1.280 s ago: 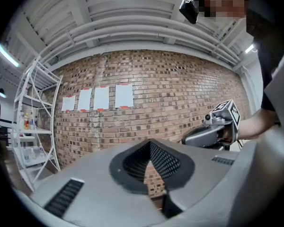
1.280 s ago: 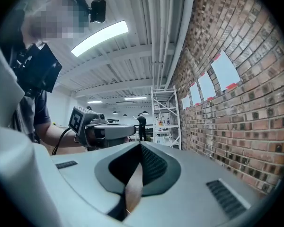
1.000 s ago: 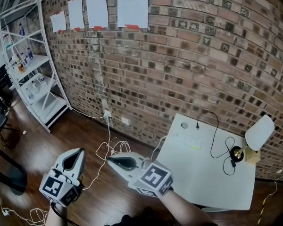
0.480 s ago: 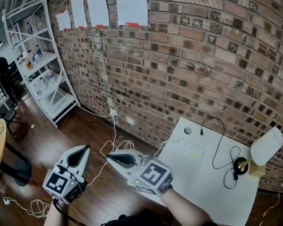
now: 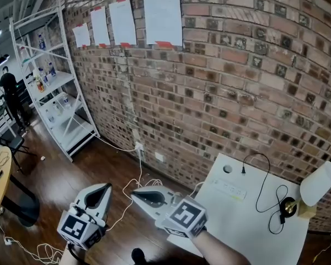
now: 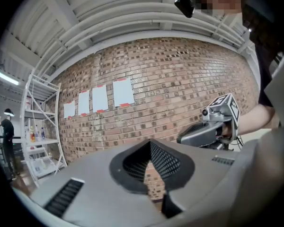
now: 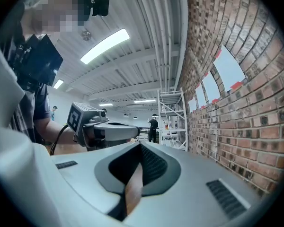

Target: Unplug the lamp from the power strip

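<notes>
Head view alone shows lamp [image 5: 318, 184] and power strip [image 5: 230, 190] on white table [image 5: 231, 225], plug [image 5: 243, 170] apparently lying free nearby. Gripper views take in brick wall [image 5: 237, 93]. Left gripper [image 5: 105, 189] and right gripper [image 5: 135, 194] both closed, empty.

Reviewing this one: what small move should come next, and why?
Probably none beyond lowering both grippers: the lamp's plug already lies on the table, apart from the power strip. The left gripper and right gripper are shut and empty, away from the table.

Bright ceiling strip [image 7: 104, 46] lights evenly, fisheye bends the brick wall [image 5: 237, 65], corners seem vignetted.
</notes>
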`<state>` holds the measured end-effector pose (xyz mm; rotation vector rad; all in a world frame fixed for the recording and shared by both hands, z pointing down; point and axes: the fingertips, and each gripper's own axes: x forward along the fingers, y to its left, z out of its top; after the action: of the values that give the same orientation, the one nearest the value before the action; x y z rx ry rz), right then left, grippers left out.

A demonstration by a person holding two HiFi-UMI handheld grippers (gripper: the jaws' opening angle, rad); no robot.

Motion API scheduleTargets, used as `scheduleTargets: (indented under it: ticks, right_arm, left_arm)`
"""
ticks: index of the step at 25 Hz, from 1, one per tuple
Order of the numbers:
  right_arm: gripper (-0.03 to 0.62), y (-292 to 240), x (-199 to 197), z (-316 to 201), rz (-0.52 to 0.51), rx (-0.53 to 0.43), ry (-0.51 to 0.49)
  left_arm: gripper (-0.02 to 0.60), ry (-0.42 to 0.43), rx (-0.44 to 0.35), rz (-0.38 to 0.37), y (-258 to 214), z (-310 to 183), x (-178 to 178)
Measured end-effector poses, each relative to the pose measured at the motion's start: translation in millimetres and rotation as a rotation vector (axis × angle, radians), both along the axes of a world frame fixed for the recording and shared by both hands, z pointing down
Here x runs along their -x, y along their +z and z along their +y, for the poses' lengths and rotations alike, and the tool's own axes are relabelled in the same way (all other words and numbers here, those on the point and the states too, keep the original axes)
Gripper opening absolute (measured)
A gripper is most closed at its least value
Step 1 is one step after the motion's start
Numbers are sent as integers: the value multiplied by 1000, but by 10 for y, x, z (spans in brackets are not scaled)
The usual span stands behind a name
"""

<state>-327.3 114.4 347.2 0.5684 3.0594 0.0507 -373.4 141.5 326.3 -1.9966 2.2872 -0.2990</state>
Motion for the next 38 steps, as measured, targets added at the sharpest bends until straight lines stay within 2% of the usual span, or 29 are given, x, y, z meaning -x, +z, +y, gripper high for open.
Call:
scheduleTargets:
  ticks: [6,13,22,25,30,38]
  right_arm:
    - [7,-21,460,112,12,-23,34]
    - [6,-39,1093,316,15,13,72]
    - [6,175,1796,748,46,2,36]
    - [6,184,1925,884,55,-14,31]
    - [6,103,2067,1033,61,-38,36]
    - [6,116,1996,913,55,-70,68]
  left_arm:
    - [16,36,-48,-19,-138,123,470]
    - [15,59,-32,20,-99,348,1218]
    - [15,13,-18,63,131,825,1922]
    - [15,5,-41,101,156,952,2105]
    - [15,19,-68,131,107,1044,2294]
    - [15,63,-66,123,120,869,2161]
